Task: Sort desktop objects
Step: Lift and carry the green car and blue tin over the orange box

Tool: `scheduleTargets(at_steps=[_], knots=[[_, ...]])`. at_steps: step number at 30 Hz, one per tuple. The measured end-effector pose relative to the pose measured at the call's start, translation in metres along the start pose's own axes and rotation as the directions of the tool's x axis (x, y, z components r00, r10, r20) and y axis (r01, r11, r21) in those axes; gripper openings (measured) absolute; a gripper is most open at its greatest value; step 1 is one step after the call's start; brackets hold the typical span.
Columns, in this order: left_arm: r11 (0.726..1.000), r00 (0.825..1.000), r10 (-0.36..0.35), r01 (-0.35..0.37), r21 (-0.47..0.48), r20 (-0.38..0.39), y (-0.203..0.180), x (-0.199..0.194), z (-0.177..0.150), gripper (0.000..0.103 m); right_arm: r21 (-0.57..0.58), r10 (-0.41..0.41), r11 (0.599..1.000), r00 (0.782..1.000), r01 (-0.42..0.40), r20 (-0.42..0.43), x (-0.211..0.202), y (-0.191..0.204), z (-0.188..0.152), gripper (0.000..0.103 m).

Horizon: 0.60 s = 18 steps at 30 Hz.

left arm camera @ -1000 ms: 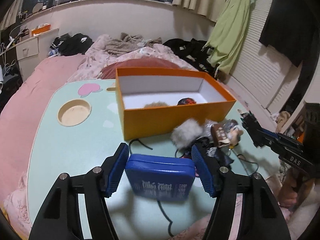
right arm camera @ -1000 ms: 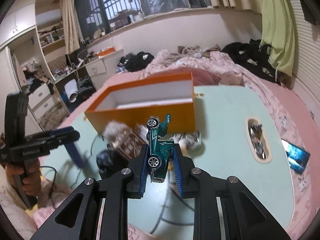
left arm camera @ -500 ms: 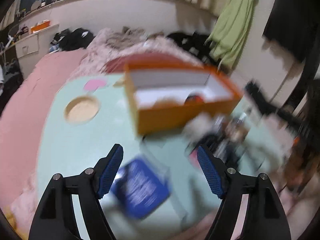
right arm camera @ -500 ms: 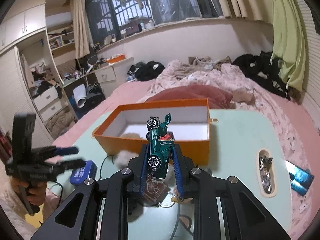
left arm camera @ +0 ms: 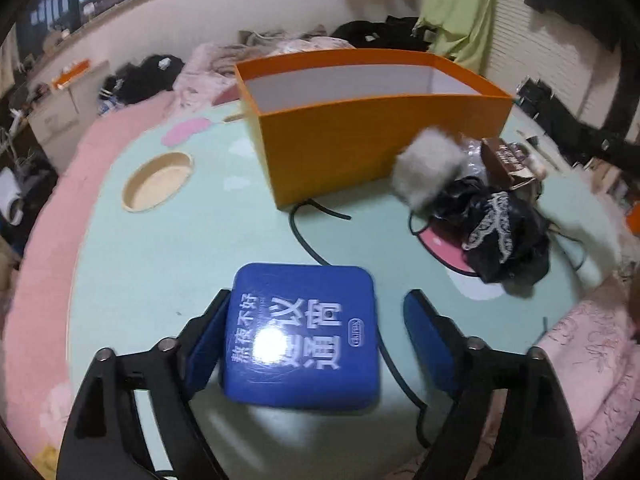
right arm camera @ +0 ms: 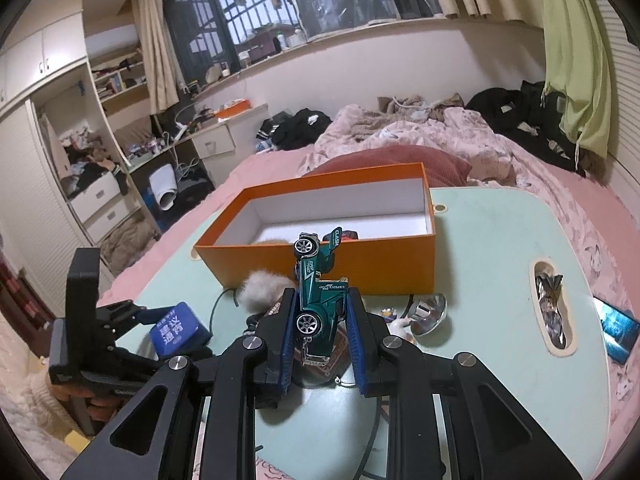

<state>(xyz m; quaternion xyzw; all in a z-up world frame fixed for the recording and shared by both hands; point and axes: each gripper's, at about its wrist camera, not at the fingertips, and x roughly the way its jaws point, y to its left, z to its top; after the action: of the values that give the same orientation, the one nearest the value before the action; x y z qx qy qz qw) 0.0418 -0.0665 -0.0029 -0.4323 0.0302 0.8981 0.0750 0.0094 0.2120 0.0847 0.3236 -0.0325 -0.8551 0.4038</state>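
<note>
1. We see our left gripper (left arm camera: 316, 334) low over the mint-green table (left arm camera: 160, 248), its jaws closing around the blue tin (left arm camera: 302, 334). The left pad lies against the tin's edge; the right pad stands apart from it, so the tin is not clamped and lies flat on the table.
2. We hold the green toy car (right arm camera: 318, 300) in our right gripper (right arm camera: 320, 332), pinched narrow between both pads, nose up, above the table in front of the orange box (right arm camera: 332, 258).
3. The orange box stands open beyond the tin, with a fuzzy item and a red-black item on its white floor.
4. Between the tin and the box a black cable (left arm camera: 308, 236) runs across the table and under the tin's far side.
5. To the right of the tin lie a grey fluffy ball (left arm camera: 430, 166), a heap of black lace cloth (left arm camera: 500, 236) and a brown packet (left arm camera: 506, 156), crowded against the box's front wall.
6. A round recess (left arm camera: 158, 180) sits in the table to the left, well apart from the tin.
</note>
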Motion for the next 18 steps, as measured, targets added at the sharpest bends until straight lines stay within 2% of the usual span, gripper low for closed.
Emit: scheduleTargets(at_steps=[7, 10, 13, 18], knots=[[0.999, 0.999, -0.035, 0.035, -0.004, 0.018, -0.003, -0.005, -0.001, 0.067, 0.013, -0.008, 1.0, 1.0, 0.008, -0.004, 0.0, -0.002, -0.002, 0.023], [0.995, 0.994, -0.078, 0.082, -0.051, 0.073, 0.0, -0.021, 0.007, 0.067, 0.008, 0.007, 1.0, 1.0, -0.007, 0.003, -0.001, -0.001, 0.005, 0.023], [0.987, 0.979, -0.12, 0.136, -0.091, 0.163, 0.005, -0.041, 0.03, 0.067, -0.002, 0.015, 1.0, 1.0, -0.015, 0.013, 0.002, 0.0, 0.015, 0.023], [0.981, 0.943, -0.165, 0.188, -0.054, 0.289, -0.001, -0.057, 0.075, 0.067, 0.031, 0.043, 0.999, 0.999, -0.042, -0.006, 0.024, -0.005, 0.041, 0.023]])
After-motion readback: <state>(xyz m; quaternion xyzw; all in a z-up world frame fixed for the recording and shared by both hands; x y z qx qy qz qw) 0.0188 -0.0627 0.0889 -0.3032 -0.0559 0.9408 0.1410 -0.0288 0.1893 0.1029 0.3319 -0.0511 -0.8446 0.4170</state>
